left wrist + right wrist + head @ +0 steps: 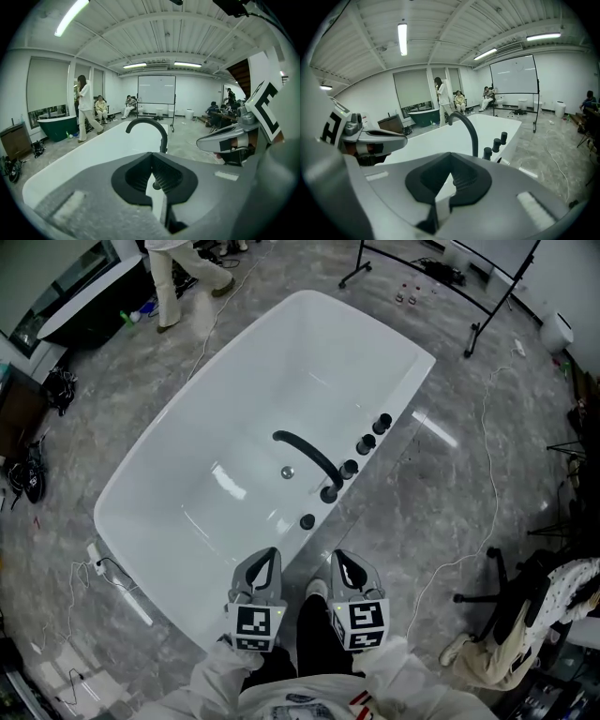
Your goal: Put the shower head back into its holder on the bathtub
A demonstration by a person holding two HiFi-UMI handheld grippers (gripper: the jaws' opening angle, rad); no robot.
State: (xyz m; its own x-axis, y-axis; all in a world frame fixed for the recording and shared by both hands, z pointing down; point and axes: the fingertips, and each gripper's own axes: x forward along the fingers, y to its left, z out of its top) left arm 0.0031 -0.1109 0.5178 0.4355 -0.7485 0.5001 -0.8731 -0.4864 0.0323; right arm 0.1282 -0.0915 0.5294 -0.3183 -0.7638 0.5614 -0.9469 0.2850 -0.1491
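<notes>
While both claws hang low over the near rim, neither carries anything. Left claw (270, 555): black ribbed pads pressed together at the tips. Right claw (340, 557): same, shut and empty. Both have grey matte shells, each with a black-and-white marker cube (255, 626) behind.

Shower head (307, 521): small black round cap on the bathtub (187, 493) rim, at the near end of the fitting row, apart from both claws. Can't tell how deep it's seated.

Materials/shapes:
- Tub is glossy white, a rounded rectangle with strong light reflections on its floor. Chrome drain (288, 471) sits mid-basin.
- Spout (305, 451) is a matte black tube arched over the basin.
- Three black cylindrical knobs (366, 442) stand in line beyond the spout's foot.
- Floor (450, 521) is polished grey marble-pattern tile, with thin white cables (487, 456) trailing across it.

View differences:
- Only the head view gives the whole tub outline, the drain and the cap's place in the row.
- Left gripper view shows the spout in profile and the right claw's shell at its right edge. It also shows a standing person (84, 108), a dark green tub (56, 126) and a white screen (156, 90).
- Right gripper view shows the knobs side-on, the ribbed ceiling and the tube lights (402, 38).
</notes>
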